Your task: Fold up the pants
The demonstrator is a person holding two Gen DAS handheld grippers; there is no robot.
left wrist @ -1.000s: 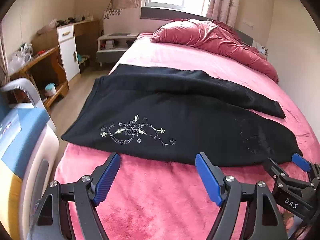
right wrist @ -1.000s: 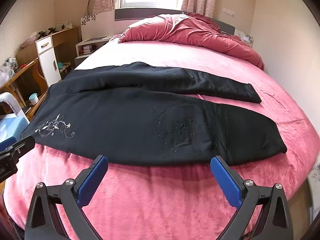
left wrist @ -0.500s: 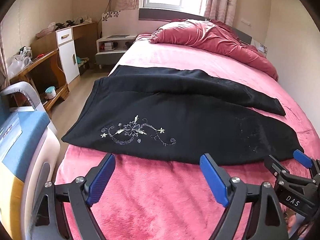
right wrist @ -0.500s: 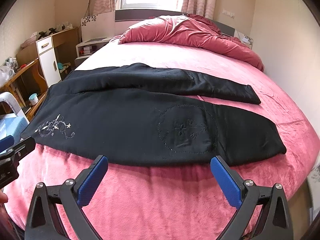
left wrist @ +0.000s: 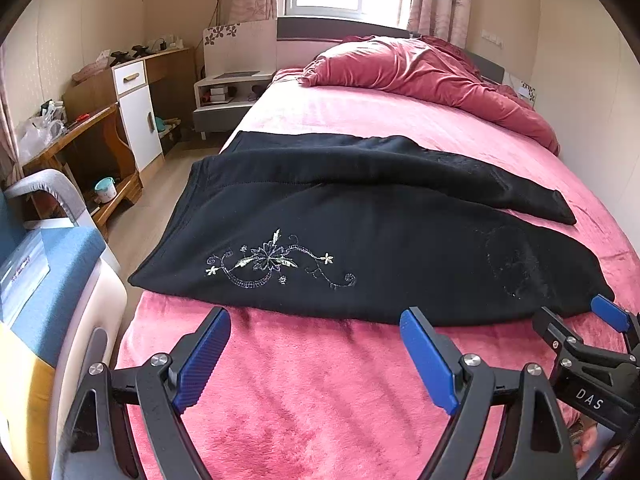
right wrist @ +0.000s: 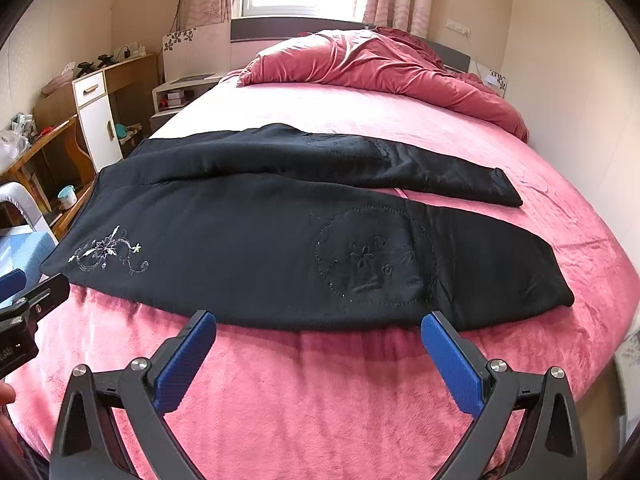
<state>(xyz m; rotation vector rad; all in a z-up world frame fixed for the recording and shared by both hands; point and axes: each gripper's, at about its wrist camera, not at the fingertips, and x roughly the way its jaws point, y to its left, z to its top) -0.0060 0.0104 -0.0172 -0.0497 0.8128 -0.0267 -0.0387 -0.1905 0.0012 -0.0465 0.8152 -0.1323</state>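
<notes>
Black pants (left wrist: 360, 232) lie spread across the pink bed (left wrist: 320, 400), waistband at the left, both legs reaching right, with pale floral embroidery on the near leg. They also show in the right wrist view (right wrist: 248, 240). My left gripper (left wrist: 316, 316) is open and empty, hovering just short of the pants' near edge below the embroidery. My right gripper (right wrist: 318, 322) is open and empty, at the near edge of the lower leg. Each gripper shows at the edge of the other's view.
A crumpled red duvet (left wrist: 420, 72) lies at the head of the bed. A wooden desk (left wrist: 80, 136) and white cabinet (left wrist: 136, 112) stand left across a floor strip. A blue and white box (left wrist: 44, 288) sits close at the left.
Both grippers stay open. The left gripper has pulled back and risen slightly, so the pants sit a little higher in its view. The right view is almost unchanged.
</notes>
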